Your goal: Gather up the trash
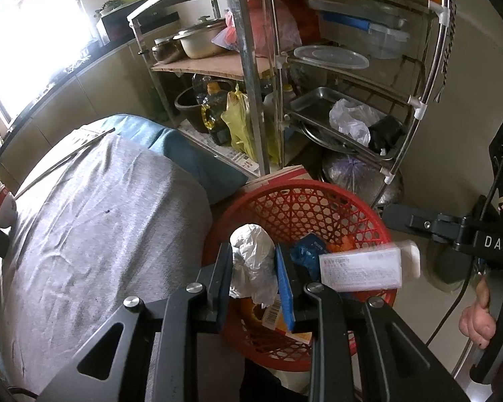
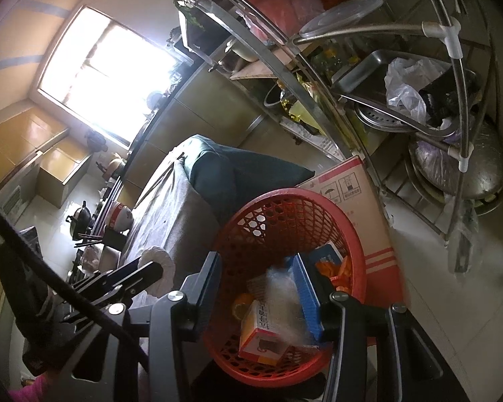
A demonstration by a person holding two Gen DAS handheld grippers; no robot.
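Grey wrinkled cloth (image 1: 94,221) covers the table beside a red plastic lattice basket (image 1: 305,211); over it the left gripper (image 1: 253,278) pinches crumpled white paper (image 1: 253,261). From the right wrist, the right gripper (image 2: 261,298) grips a blurred, clear crinkly wrapper (image 2: 281,301) above the basket's cartons.

We cannot read the small print on the blurred white box (image 1: 362,273) over the red basket (image 1: 318,201). In the right wrist view it smears (image 2: 285,298), hiding the trash beneath.
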